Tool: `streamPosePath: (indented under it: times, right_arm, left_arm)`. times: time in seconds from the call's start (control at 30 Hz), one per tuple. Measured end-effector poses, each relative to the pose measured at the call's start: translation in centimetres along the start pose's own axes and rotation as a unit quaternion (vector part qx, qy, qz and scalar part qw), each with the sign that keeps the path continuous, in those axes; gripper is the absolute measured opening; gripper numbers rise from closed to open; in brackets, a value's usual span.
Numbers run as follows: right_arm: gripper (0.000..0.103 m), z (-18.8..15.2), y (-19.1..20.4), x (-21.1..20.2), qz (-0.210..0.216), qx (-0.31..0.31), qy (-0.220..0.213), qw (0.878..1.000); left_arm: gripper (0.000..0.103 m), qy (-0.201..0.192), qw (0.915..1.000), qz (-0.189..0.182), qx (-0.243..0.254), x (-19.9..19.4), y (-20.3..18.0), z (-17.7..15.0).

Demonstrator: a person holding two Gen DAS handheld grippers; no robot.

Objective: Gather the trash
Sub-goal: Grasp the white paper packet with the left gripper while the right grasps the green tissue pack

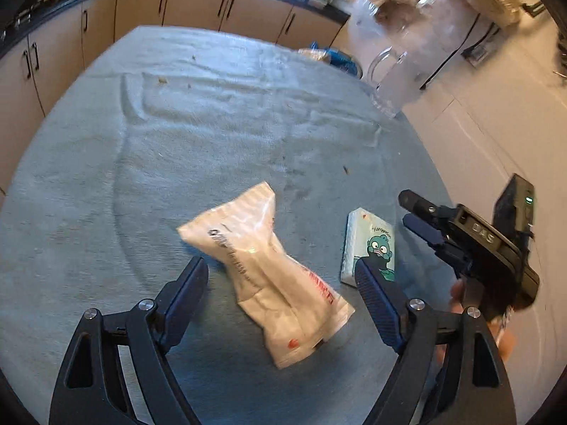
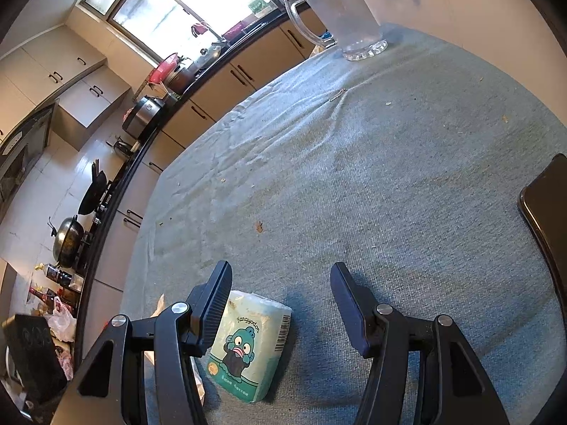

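A crumpled white plastic wrapper (image 1: 273, 276) with red print lies on the grey-blue tablecloth (image 1: 212, 124), between the open fingers of my left gripper (image 1: 280, 279), which hovers just over it. A small tissue pack (image 1: 370, 244) with a green cartoon figure lies to its right. My right gripper (image 1: 418, 212) shows at the right in the left wrist view. In the right wrist view my right gripper (image 2: 280, 297) is open, with the tissue pack (image 2: 248, 347) by its left finger. A white edge of the wrapper (image 2: 159, 306) peeks out at the left.
A clear glass pitcher (image 2: 340, 17) stands at the far edge of the table, and also shows in the left wrist view (image 1: 400, 71). A dark phone (image 2: 547, 205) lies at the table's right edge. Small crumbs dot the tablecloth (image 2: 389, 177). Kitchen cabinets and counter (image 2: 198, 81) run beyond.
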State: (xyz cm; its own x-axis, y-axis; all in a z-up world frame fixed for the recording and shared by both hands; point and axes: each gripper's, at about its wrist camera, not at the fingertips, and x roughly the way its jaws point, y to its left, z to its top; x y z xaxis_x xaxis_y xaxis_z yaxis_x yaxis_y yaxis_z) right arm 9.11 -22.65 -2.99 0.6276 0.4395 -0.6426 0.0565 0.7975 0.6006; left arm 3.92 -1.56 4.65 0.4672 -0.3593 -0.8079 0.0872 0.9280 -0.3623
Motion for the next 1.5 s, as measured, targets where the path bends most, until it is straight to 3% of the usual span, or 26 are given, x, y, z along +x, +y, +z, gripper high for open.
streamPosePath:
  times: [0.17, 0.2, 0.23, 0.3, 0.47, 0.57, 0.7, 1.13, 1.33, 1.47, 1.5]
  right_arm:
    - [0.063, -0.2, 0.0, -0.3, 0.006, -0.001, 0.001, 1.000]
    - [0.063, -0.2, 0.1, -0.3, 0.007, -0.002, 0.001, 1.000]
    - [0.063, -0.3, 0.2, -0.4, 0.007, -0.004, 0.001, 1.000]
    - [0.063, -0.4, 0.4, -0.3, 0.003, -0.007, 0.003, 1.000]
    - [0.063, -0.8, 1.3, 0.0, 0.002, -0.025, 0.013, 1.000]
    - [0.063, -1.2, 2.1, 0.5, -0.007, -0.044, 0.020, 0.999]
    - [0.063, -1.6, 2.6, 0.9, -0.023, -0.060, 0.021, 0.998]
    - [0.064, -4.5, 4.7, 1.1, -0.064, -0.099, 0.044, 0.992]
    - [0.074, -7.3, 8.6, 2.5, -0.132, -0.187, 0.042, 0.973]
    - [0.065, -8.0, 9.5, 3.0, -0.163, -0.219, 0.032, 0.962]
    - [0.059, -8.0, 9.5, 3.0, -0.164, -0.222, 0.029, 0.961]
  left_arm:
    - [0.081, 0.010, 0.9989, 0.042, 0.016, 2.3, -1.3, -0.1]
    - [0.077, 0.012, 0.9987, 0.045, 0.022, 2.5, -1.3, -0.3]
    - [0.064, 0.018, 0.9982, 0.049, 0.029, 2.9, -1.2, -0.5]
    - [0.054, 0.002, 0.9964, 0.060, 0.060, 2.9, -1.3, -0.7]
    - [0.051, -0.015, 0.9911, 0.040, 0.126, 2.1, 0.3, -0.9]
    - [0.047, -0.040, 0.9884, 0.044, 0.139, 1.6, 1.6, -0.4]
    - [0.045, -0.060, 0.9917, 0.010, 0.113, 1.7, 3.1, 0.1]
    - [0.045, -0.129, 0.9873, 0.025, 0.089, -0.7, 4.6, 0.6]
    - [0.045, -0.154, 0.9842, 0.034, 0.080, -1.6, 4.9, 0.8]
    - [0.045, -0.155, 0.9845, 0.035, 0.074, -1.7, 5.3, 1.0]
    - [0.045, -0.155, 0.9845, 0.036, 0.074, -1.7, 5.4, 0.9]
